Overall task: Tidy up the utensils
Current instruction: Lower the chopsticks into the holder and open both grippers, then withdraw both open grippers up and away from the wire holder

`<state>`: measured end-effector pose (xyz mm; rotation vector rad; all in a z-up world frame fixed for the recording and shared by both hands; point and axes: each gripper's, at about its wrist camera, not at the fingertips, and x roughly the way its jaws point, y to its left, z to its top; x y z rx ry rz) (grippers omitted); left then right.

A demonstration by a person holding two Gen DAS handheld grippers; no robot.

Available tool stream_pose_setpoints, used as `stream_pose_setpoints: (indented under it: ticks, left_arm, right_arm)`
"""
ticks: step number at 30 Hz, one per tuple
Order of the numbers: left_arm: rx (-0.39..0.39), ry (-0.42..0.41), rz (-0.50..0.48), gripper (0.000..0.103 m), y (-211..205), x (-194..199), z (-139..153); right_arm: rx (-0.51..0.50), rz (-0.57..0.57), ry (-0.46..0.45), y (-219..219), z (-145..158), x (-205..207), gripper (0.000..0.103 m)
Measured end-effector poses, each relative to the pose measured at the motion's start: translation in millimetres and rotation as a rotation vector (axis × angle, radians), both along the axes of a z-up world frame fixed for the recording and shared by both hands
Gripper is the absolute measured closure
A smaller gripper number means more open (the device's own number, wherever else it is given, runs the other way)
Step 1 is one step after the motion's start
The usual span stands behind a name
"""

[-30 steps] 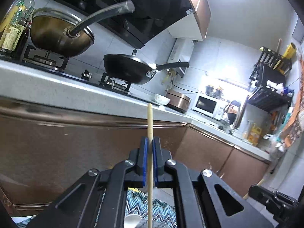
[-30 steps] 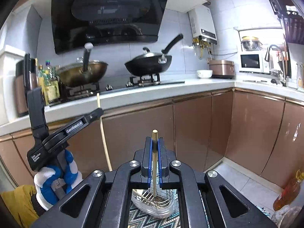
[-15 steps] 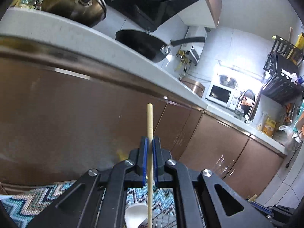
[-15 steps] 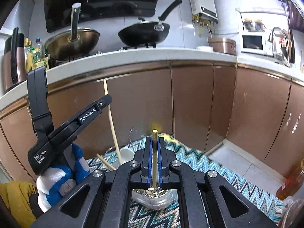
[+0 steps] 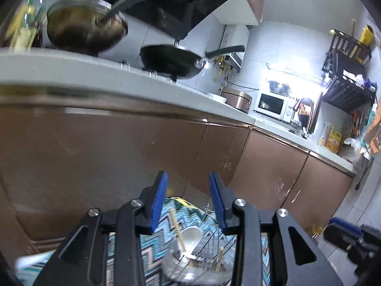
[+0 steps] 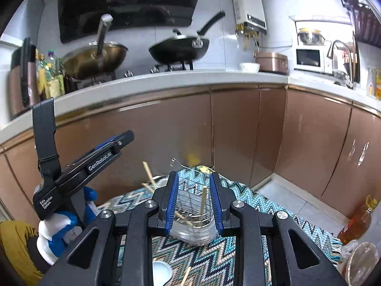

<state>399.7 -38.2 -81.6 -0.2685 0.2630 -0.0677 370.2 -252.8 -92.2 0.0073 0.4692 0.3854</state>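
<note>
Both grippers, left and right, hang with jaws wide and empty above my wire utensil basket, where the chopsticks stand upright beside a white spoon, I judge for tidy storage.

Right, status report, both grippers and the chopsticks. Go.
Left gripper open, empty. Right gripper open, empty. Chopsticks standing in the wire holder on the mat. Nothing in the way.
</note>
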Motion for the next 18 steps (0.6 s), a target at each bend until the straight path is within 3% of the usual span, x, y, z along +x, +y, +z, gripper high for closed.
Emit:
stream_pose_setpoints:
  ticks: [9,18]
  left_arm:
    - [0.094,0.044,-0.028,0.055,19.2,-92.4,56.1]
    - [0.163,0.09,-0.062,0.055,29.6,-165.8,73.4]
  right_arm:
    - [0.023,-0.024,-0.067,-8.9,55.6,-89.8,0.076]
    - [0.036,-0.05,-0.112,-14.6,93.6,-163.5,0.076]
